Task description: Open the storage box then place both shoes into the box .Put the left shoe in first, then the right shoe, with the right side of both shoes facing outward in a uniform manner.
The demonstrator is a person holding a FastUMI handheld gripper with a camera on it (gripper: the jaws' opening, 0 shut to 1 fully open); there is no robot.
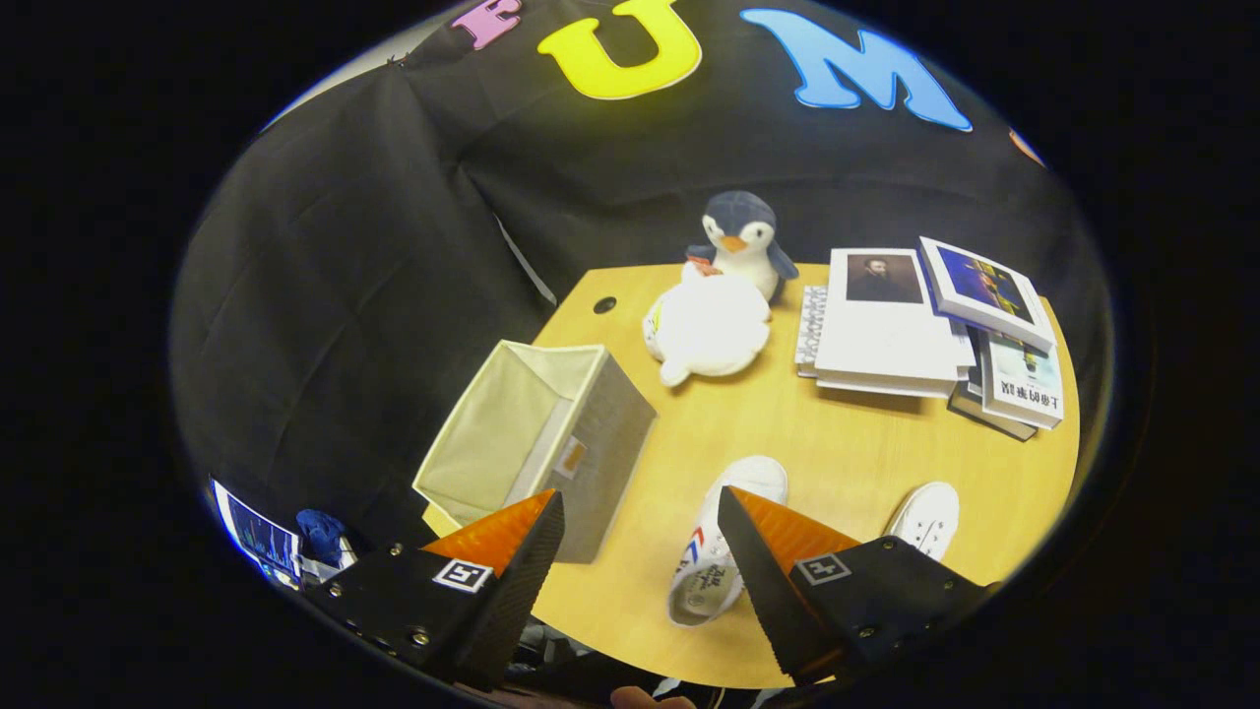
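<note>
The hand-held gripper [640,537] hovers above the near edge of the round wooden tabletop [847,463], its two fingers spread wide apart and holding nothing. Just ahead, partly behind one finger, lies a white shoe [724,551] with red and blue stripes on its side, toe pointing away. A second white shoe [925,517] rests nearby, peeking out beyond the same finger. On the other side, just past the other finger, the fabric storage box [536,438] sits at the tabletop's edge, its top open and its pale lining showing nothing inside. Further back are a white plush toy [707,330], a penguin plush [740,241] and a stack of books [935,330]. The box appears already opened; both shoes still wait to be placed, left shoe first.
</note>
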